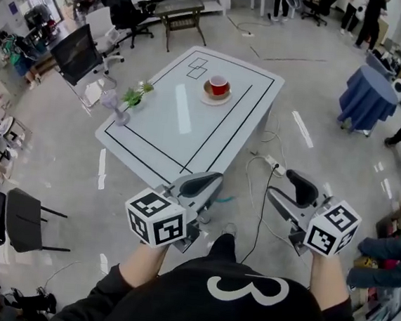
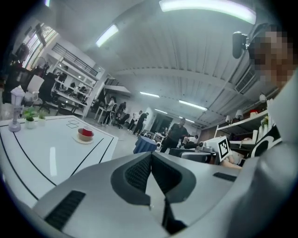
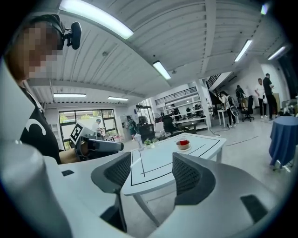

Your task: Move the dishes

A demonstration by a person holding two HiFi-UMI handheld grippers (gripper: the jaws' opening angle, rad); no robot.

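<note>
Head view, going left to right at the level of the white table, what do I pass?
black office chair → small green plant → red cup on its saucer → round table under a blue cloth

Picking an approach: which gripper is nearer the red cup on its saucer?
Left, seemingly. The left gripper hangs just off the table's near edge, facing the red cup; the right gripper sits farther right, over the floor.
</note>
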